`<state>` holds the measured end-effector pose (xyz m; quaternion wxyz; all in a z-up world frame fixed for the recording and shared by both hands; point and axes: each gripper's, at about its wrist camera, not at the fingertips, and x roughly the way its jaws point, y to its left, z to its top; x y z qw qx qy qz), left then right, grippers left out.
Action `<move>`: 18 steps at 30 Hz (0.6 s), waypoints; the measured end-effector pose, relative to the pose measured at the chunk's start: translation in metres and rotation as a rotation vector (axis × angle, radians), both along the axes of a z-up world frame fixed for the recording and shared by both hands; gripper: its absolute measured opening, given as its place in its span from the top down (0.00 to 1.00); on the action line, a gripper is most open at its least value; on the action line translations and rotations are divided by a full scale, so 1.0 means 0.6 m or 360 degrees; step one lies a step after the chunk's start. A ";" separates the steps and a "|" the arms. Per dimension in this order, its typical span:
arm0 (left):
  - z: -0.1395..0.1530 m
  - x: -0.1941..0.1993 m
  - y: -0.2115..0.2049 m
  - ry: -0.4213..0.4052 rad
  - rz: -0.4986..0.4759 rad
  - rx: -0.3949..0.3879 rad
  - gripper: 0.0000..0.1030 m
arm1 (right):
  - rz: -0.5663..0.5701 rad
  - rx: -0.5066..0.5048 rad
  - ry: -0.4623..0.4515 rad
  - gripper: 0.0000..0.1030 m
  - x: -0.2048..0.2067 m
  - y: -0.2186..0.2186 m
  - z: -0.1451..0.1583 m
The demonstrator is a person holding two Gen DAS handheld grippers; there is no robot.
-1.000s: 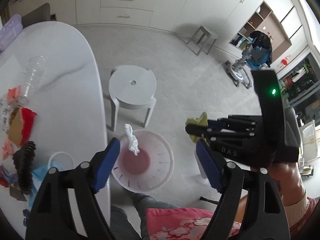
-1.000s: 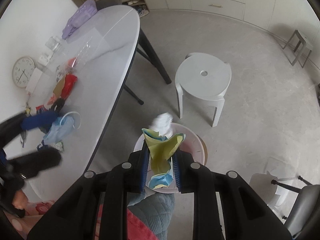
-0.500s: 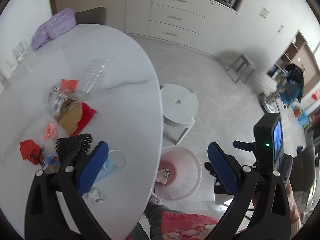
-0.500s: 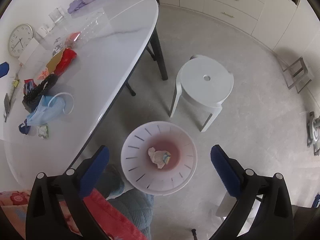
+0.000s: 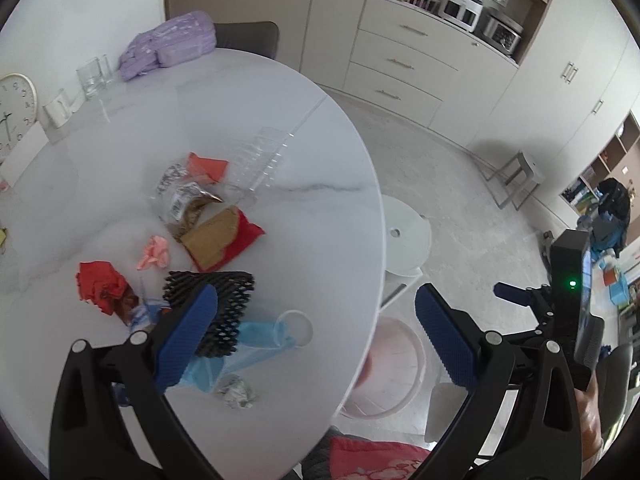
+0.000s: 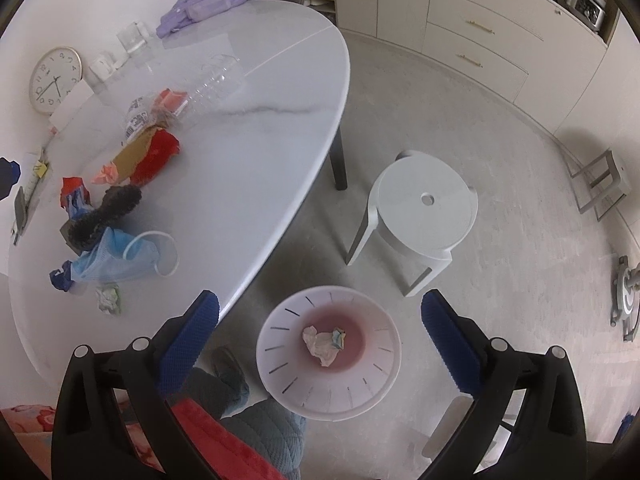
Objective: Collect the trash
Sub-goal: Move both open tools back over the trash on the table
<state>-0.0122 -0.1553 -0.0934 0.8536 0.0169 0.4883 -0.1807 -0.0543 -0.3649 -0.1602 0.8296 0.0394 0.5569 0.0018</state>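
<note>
While both tongs stand wide apart with nothing between them, the white tabletop [image 5: 248,128] spreads ahead of the left tongs [image 5: 316,344] and off to the left of the right tongs [image 6: 320,344]. The white bin [image 6: 328,384] sits on the floor right between the right tongs' blue pads [image 6: 188,340], crumpled paper [image 6: 324,342] at its bottom. A black mesh sleeve [image 5: 224,292], a blue mask [image 5: 256,340] and a small wad [image 5: 239,392] lie near the left tongs' left pad

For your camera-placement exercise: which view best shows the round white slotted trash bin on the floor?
The right wrist view: the round white slotted trash bin appears whole, crumpled paper inside. The left wrist view shows only part of it, cut off by the white oval table.
</note>
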 end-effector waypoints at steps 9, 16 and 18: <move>0.001 0.011 0.151 -0.0041 0.0228 0.0032 0.08 | 0.0144 0.0050 -0.0129 0.03 0.032 0.095 0.045; -0.045 -0.013 0.291 -0.0020 0.0324 0.0111 0.08 | 0.0301 0.0132 -0.0167 0.03 0.046 0.213 0.051; -0.068 -0.024 0.323 -0.0010 0.0316 0.0110 0.08 | 0.0351 0.0143 -0.0179 0.03 0.042 0.243 0.051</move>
